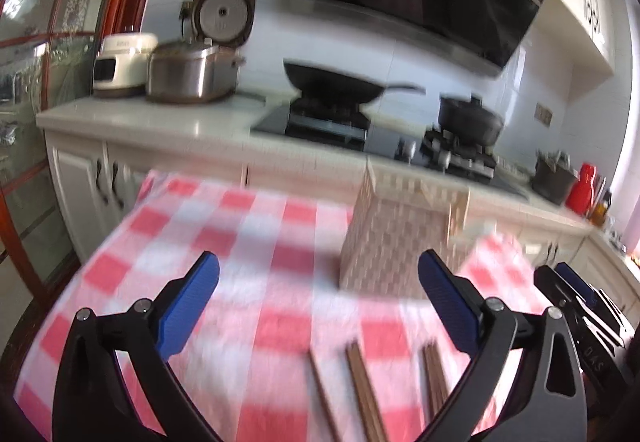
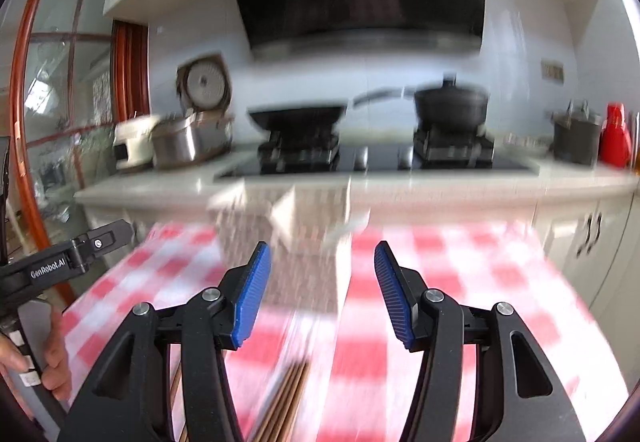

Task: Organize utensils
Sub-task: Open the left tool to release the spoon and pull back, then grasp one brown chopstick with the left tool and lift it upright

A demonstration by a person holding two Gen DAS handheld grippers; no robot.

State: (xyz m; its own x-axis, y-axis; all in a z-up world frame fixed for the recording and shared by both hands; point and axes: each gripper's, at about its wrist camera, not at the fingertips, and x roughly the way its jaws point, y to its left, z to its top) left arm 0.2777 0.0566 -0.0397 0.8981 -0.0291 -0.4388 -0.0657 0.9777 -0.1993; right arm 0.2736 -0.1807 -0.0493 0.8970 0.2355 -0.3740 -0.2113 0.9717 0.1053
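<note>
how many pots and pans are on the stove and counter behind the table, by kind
wok: 1
black lidded pot: 1
steel pot: 1
dark pot by the red bottle: 1
total: 4

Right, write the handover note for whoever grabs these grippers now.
Left gripper: open, nothing between the jaws.
Right gripper: open, empty too.
Wooden chopsticks lie loose on the checked tablecloth, just in front of both grippers.
Woven basket stands upright further back on the cloth; its inside is too blurred to read.
Left to do: pick up the chopsticks and put them in the basket.
</note>
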